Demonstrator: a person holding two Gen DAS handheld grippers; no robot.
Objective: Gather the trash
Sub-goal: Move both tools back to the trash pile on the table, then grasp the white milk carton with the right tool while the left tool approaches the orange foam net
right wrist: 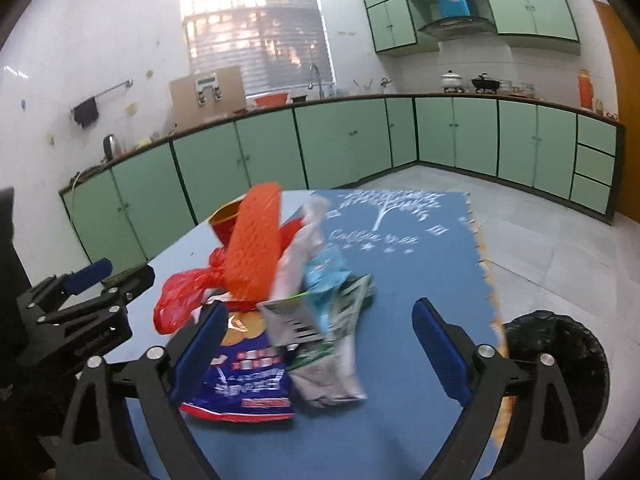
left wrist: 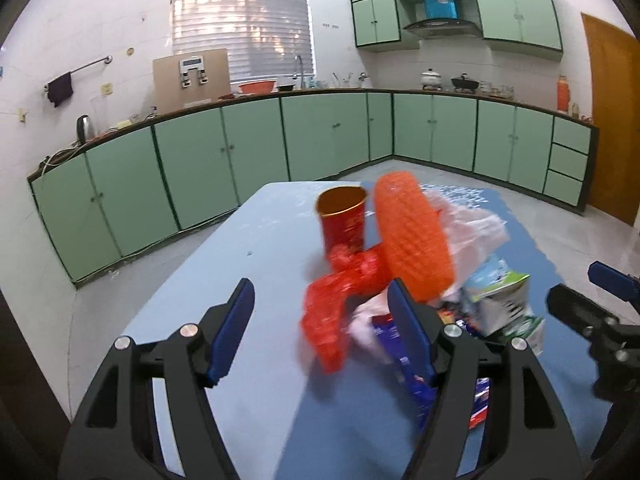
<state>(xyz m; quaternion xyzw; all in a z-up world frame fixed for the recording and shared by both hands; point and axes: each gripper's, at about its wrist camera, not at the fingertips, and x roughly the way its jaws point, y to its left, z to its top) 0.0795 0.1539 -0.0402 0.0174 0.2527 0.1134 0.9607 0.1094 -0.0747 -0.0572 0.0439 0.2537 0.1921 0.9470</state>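
A pile of trash lies on the blue mat (right wrist: 408, 272): a red cup (left wrist: 344, 220), an orange foam net (left wrist: 412, 236), a red plastic bag (left wrist: 328, 320), a clear bag (left wrist: 468, 232), a crumpled carton (right wrist: 324, 340) and a blue snack packet (right wrist: 244, 380). My left gripper (left wrist: 322, 332) is open at the pile's left side, with the red bag loose between its fingers. My right gripper (right wrist: 322, 346) is open wide just in front of the carton and snack packet, its pads clear of both. The pile is motion-blurred.
A black-lined bin (right wrist: 560, 360) stands on the floor by the table's right edge. The light blue table (left wrist: 240, 248) extends left of the mat. Green cabinets (left wrist: 332, 136) line the far walls, and an orange door (left wrist: 612, 120) is at the right.
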